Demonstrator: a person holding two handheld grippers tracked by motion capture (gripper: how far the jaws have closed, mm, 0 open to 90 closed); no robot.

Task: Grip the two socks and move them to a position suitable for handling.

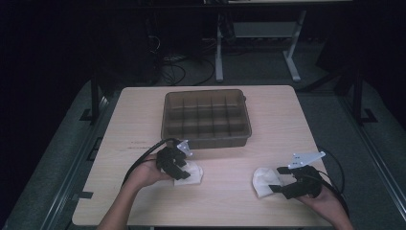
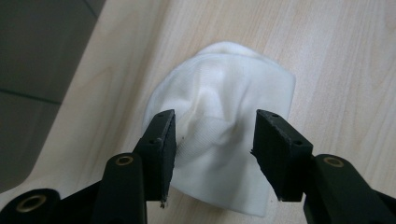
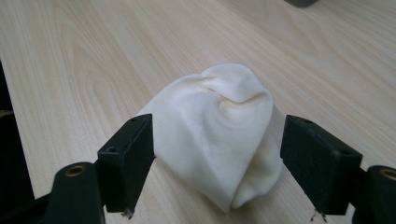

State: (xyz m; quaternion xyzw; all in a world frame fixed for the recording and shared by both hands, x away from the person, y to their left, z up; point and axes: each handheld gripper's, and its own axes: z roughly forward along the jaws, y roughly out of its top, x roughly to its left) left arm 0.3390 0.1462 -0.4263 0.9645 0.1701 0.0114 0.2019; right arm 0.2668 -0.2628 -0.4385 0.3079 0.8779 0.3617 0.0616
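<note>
Two white socks lie bundled on the wooden table point(image 1: 230, 191), each with a gripper at it. The left sock point(image 1: 189, 173) sits on the near left part of the table, just in front of the brown tray point(image 1: 207, 117), which stands toward the far middle. The left gripper point(image 2: 214, 154) is down over this sock with its jaws apart; one jaw lies against the cloth's edge, the other stands just clear of it, and the sock bulges up between them without being pinched.

The right sock point(image 1: 264, 181) lies on the near right, well apart from the left one. The right gripper point(image 3: 215, 161) straddles it from the right with its jaws spread wide, a gap on either side, so the bundle sits loose between them.

The tray is divided into compartments.
</note>
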